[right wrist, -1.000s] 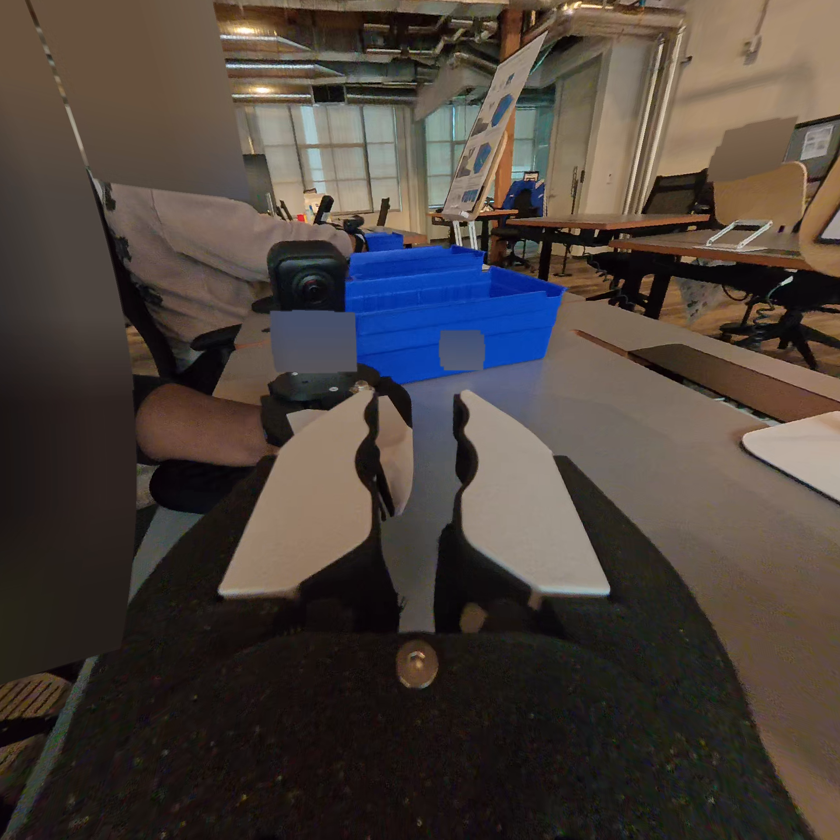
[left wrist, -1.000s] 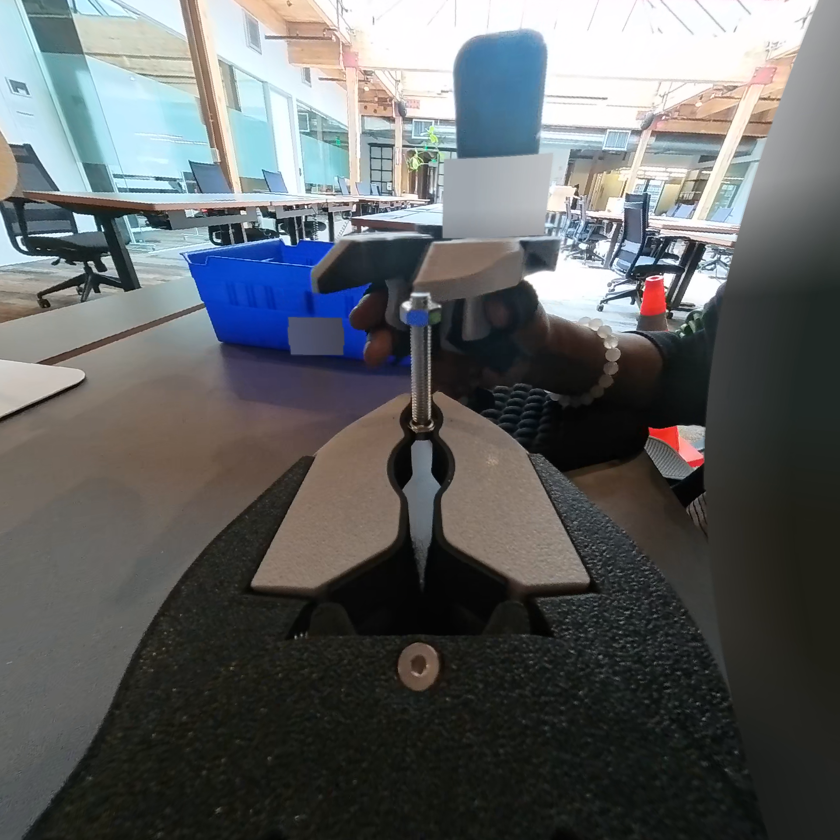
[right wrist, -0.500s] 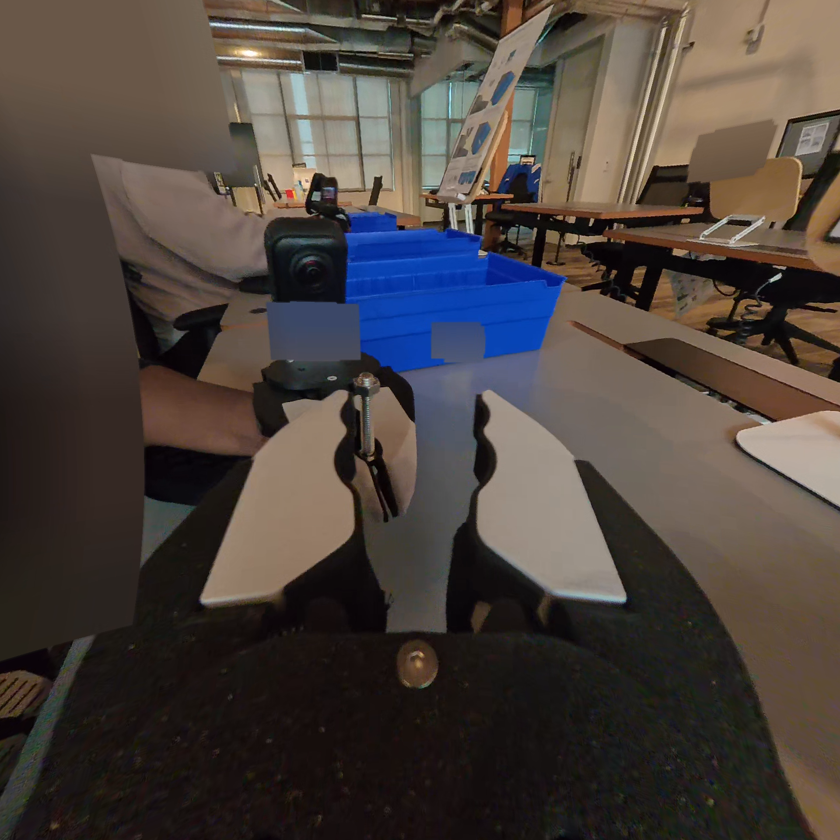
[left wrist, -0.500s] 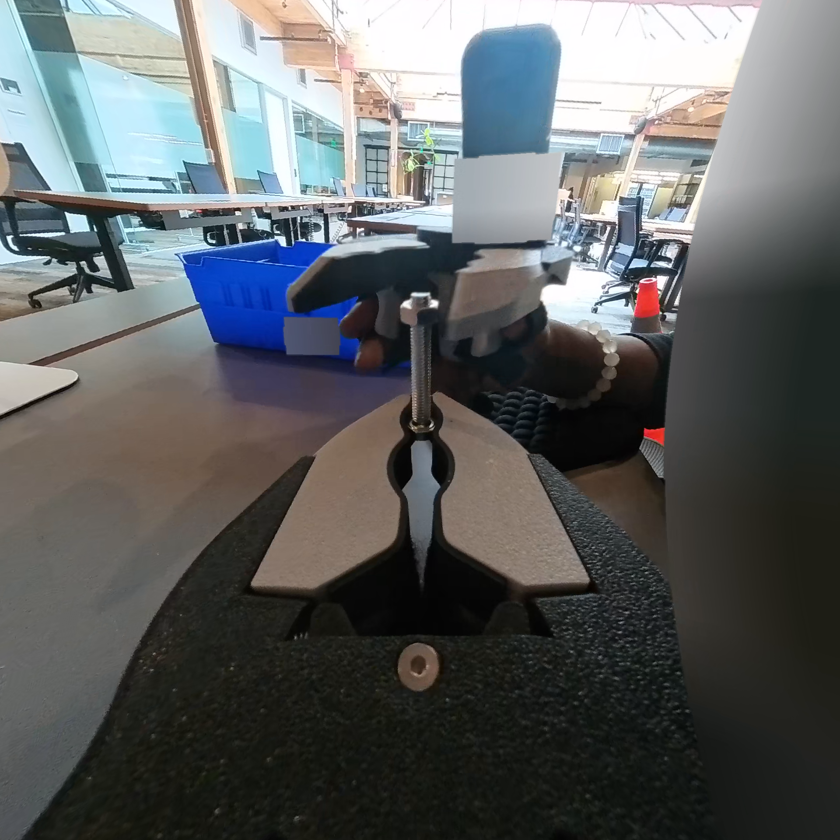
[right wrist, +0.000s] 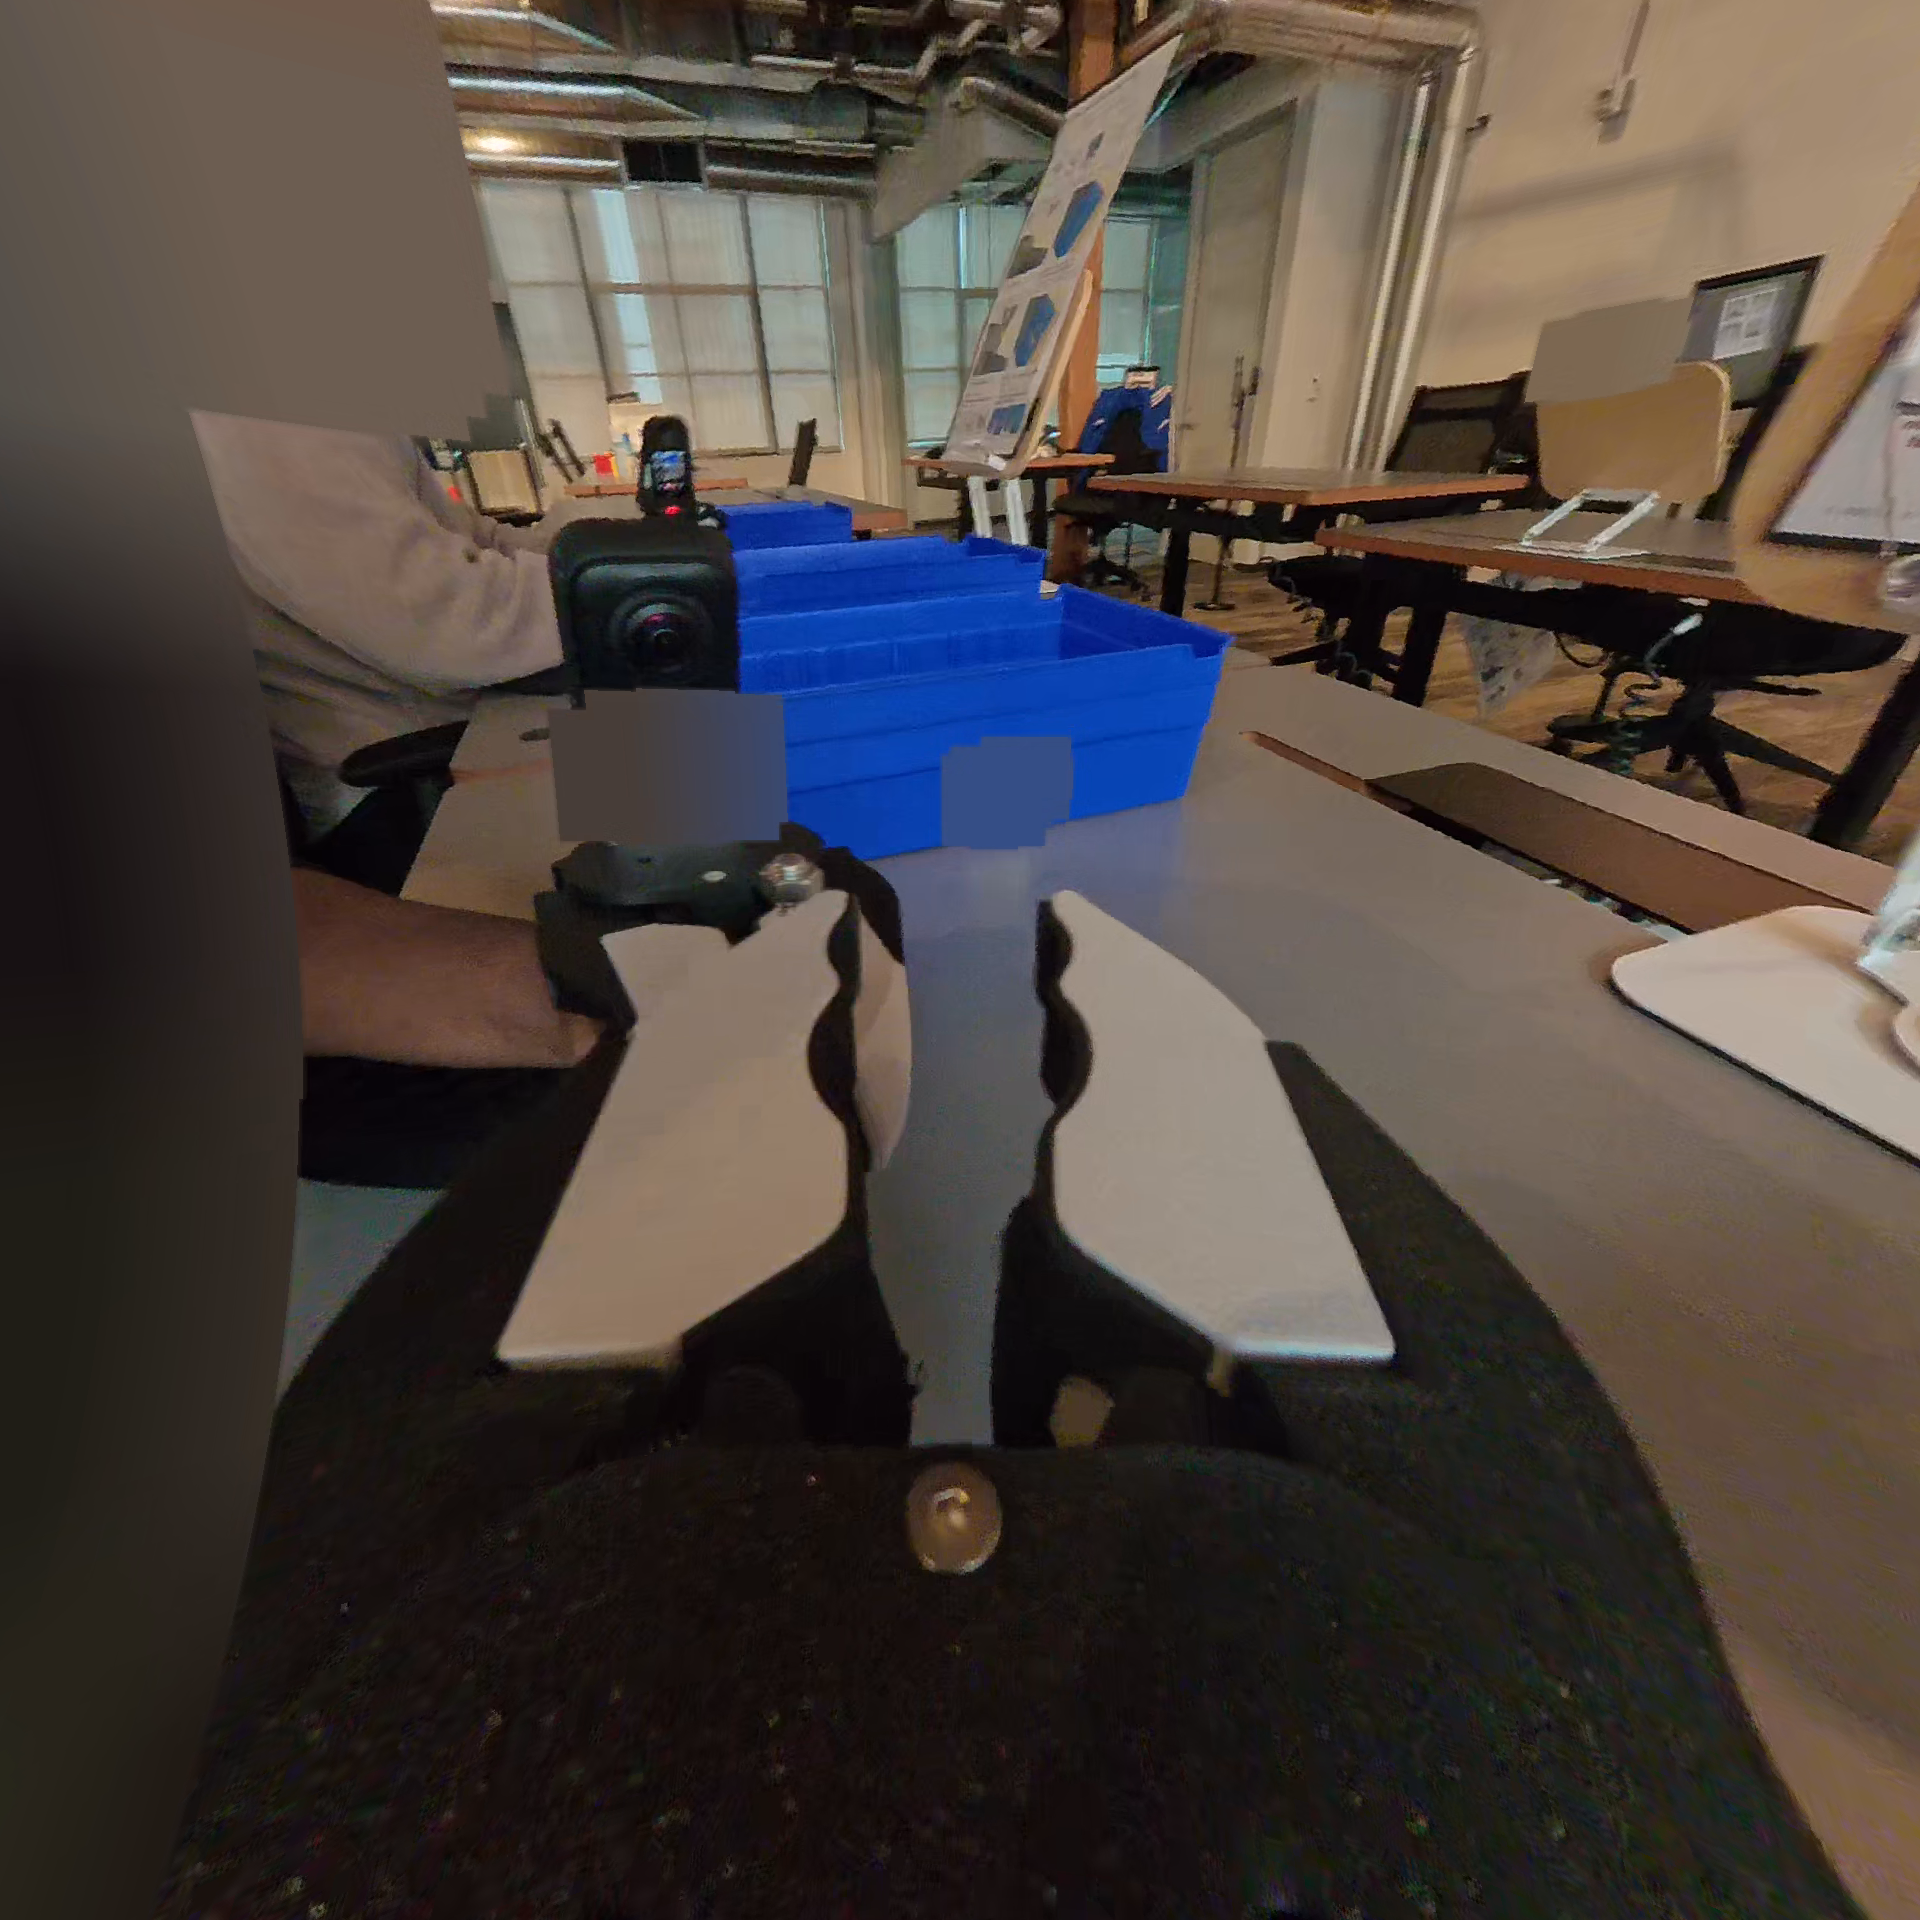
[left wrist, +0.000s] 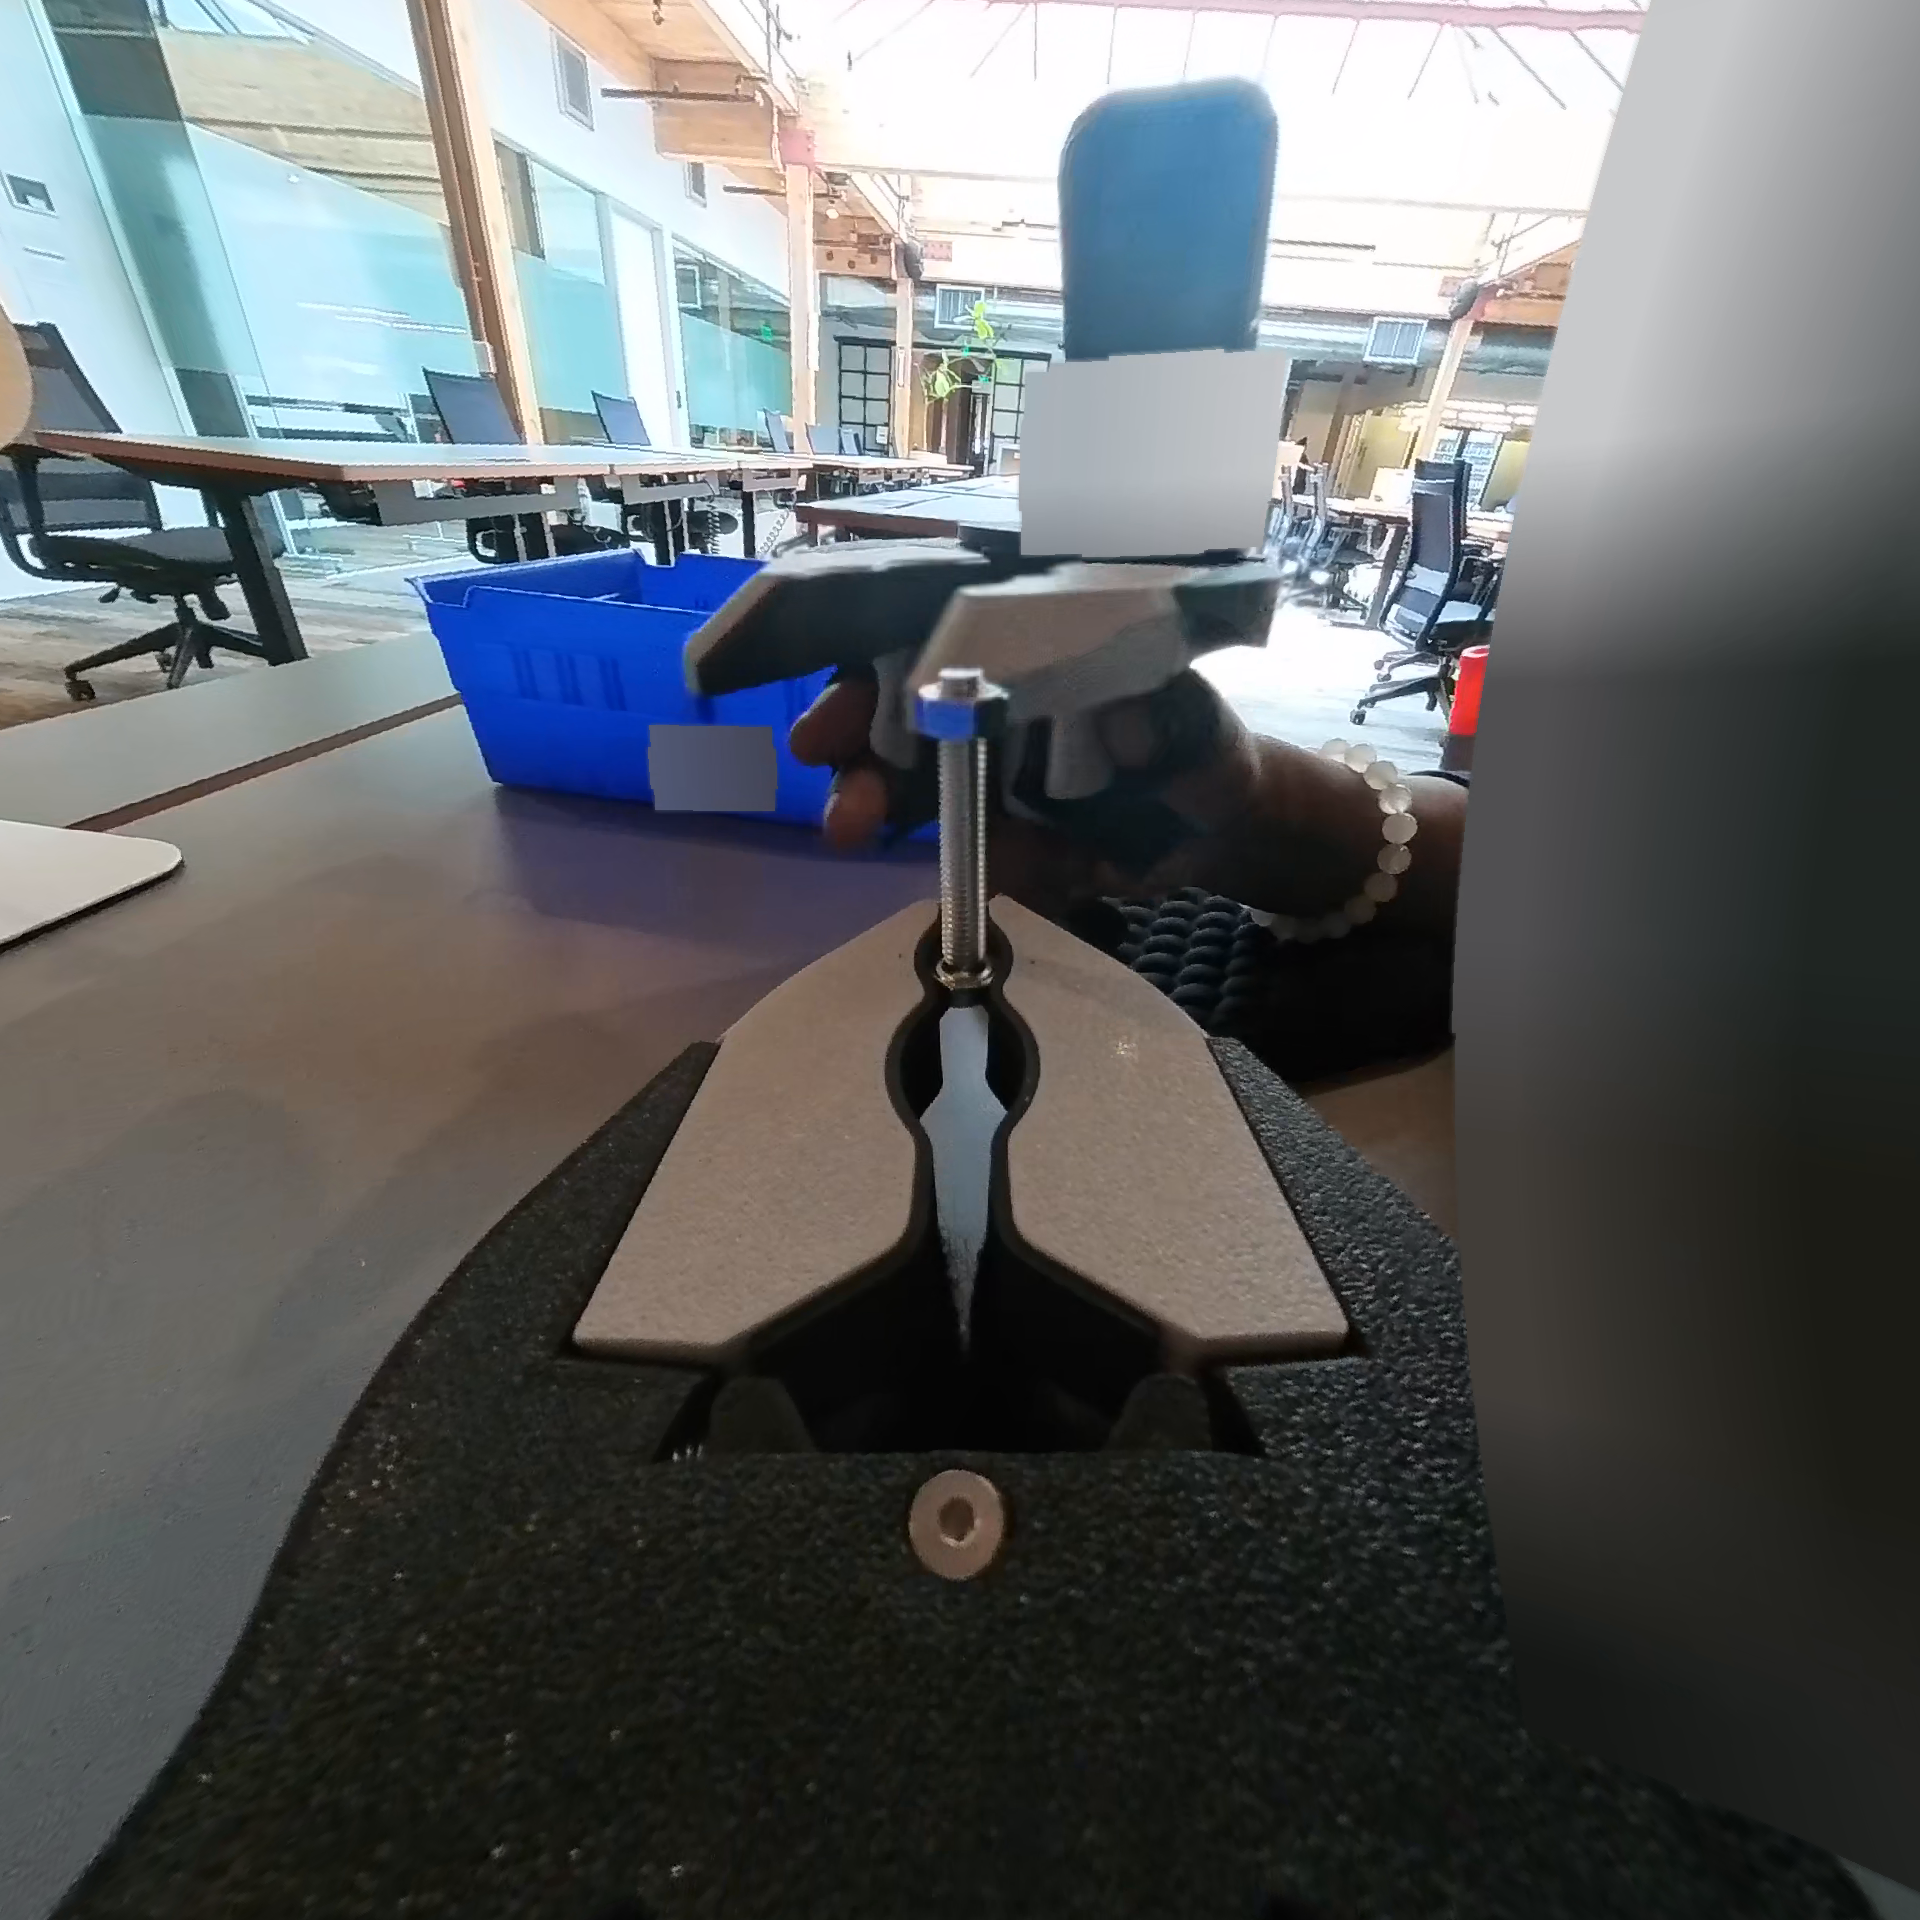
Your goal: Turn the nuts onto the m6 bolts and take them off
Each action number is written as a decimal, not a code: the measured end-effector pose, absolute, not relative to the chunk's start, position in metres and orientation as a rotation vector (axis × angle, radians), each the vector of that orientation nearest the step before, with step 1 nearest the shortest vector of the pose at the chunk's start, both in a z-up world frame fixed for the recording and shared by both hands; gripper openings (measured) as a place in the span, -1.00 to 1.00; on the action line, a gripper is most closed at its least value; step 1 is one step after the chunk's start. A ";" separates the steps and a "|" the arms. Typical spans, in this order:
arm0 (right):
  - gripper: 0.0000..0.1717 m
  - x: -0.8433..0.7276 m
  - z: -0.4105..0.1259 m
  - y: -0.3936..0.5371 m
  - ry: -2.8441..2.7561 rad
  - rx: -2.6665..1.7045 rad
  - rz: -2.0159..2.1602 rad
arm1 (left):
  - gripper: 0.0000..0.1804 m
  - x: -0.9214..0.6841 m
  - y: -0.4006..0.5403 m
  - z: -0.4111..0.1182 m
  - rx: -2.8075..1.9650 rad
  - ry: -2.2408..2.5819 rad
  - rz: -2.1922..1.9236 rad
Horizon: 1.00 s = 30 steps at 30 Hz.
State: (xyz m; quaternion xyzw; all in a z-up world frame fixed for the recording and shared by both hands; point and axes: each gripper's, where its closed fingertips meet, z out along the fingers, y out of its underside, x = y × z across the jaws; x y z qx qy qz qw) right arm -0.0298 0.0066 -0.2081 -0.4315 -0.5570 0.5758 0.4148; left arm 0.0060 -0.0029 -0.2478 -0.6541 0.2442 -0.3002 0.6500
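Steel bolt (left wrist: 961,831) stands upright, long axis vertical, its base clamped at the tips of our left gripper (left wrist: 964,971), threaded end toward 12 o'clock with the nut (left wrist: 958,709) near its top. Our right gripper (right wrist: 940,935) hangs spread with nothing between its fingers, its left finger beside the nut. Blue bin (left wrist: 582,675) sits behind at 11 o'clock on the table (left wrist: 312,987).

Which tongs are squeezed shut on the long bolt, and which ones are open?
The left tongs are shut on the upright bolt. The right tongs stand open, with bare table between their fingers.
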 end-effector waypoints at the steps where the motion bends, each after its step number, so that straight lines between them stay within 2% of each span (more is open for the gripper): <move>1: -0.68 -0.029 -0.206 0.010 -1.382 -1.087 1.456 | -0.97 0.006 -0.003 -0.248 -1.486 0.555 -0.682; 3: -0.63 -0.027 -0.204 0.010 -1.372 -1.083 1.489 | -0.96 0.006 -0.003 -0.248 -1.486 0.557 -0.680; 7: -0.37 -0.031 -0.209 -0.001 -1.431 -1.064 1.471 | -0.97 0.006 -0.002 -0.248 -1.489 0.557 -0.679; 9: -0.40 -0.032 -0.210 -0.001 -1.432 -1.062 1.441 | -0.97 0.007 -0.002 -0.249 -1.491 0.561 -0.674; 11: -0.59 -0.030 -0.208 0.004 -1.403 -1.070 1.451 | -0.97 0.006 -0.002 -0.248 -1.488 0.554 -0.679; 13: -0.67 -0.027 -0.204 0.008 -1.375 -1.066 1.491 | -0.96 0.006 -0.002 -0.248 -1.488 0.554 -0.679; 19: -0.39 -0.030 -0.208 -0.006 -1.444 -1.034 1.474 | -0.97 0.006 -0.002 -0.249 -1.491 0.559 -0.676; 24: -0.58 -0.028 -0.207 0.003 -1.408 -1.060 1.492 | -0.97 0.005 -0.001 -0.248 -1.490 0.546 -0.683; 30: -0.49 -0.028 -0.206 -0.006 -1.441 -1.012 1.489 | -0.97 0.006 -0.001 -0.249 -1.493 0.556 -0.676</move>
